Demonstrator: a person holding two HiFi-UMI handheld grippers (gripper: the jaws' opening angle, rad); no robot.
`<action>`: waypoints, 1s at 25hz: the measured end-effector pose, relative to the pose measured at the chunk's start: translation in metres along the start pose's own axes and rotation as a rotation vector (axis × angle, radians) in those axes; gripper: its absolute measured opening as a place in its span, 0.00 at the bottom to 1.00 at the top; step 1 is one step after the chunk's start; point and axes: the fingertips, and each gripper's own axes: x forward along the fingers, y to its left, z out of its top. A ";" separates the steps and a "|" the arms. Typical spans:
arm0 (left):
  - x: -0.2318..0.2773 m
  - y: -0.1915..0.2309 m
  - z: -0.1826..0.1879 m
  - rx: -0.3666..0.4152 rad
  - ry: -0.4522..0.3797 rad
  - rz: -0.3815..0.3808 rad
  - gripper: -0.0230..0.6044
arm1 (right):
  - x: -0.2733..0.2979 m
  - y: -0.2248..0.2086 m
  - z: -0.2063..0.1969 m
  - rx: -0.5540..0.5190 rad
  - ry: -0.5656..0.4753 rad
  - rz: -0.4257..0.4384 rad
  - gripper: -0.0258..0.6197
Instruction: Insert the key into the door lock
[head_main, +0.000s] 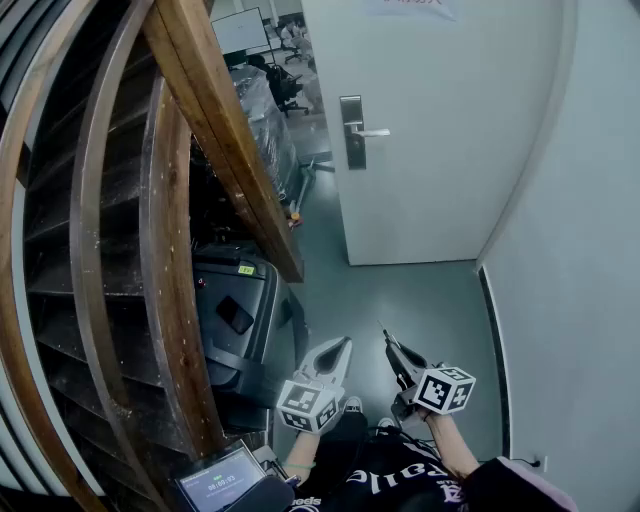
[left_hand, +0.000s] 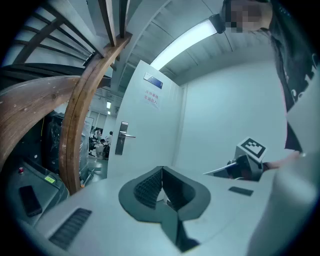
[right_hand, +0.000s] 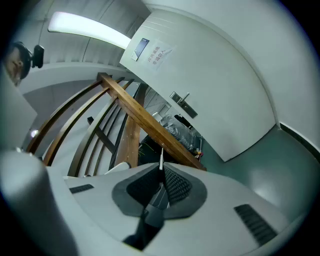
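A white door stands ahead with a steel lock plate and lever handle near its left edge. My right gripper is held low, far short of the door, shut on a thin metal key whose blade pokes out past the fingertips toward the lock plate. Beside it on the left, my left gripper is shut with nothing between its jaws. The left gripper view shows the lock plate in the distance and the right gripper off to the right.
A curved wooden stair rail and dark steps fill the left side. A black machine sits under the stairs, with a small screen below it. A pale wall closes the right. Grey floor lies before the door.
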 end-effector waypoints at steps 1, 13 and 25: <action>0.003 0.008 0.005 0.006 -0.005 -0.008 0.04 | 0.008 0.002 0.003 -0.001 -0.003 -0.002 0.09; 0.041 0.077 0.021 0.034 0.009 -0.082 0.04 | 0.079 0.004 0.036 0.002 -0.070 -0.042 0.09; 0.115 0.118 0.031 0.019 0.011 -0.089 0.04 | 0.124 -0.053 0.096 0.030 -0.097 -0.085 0.09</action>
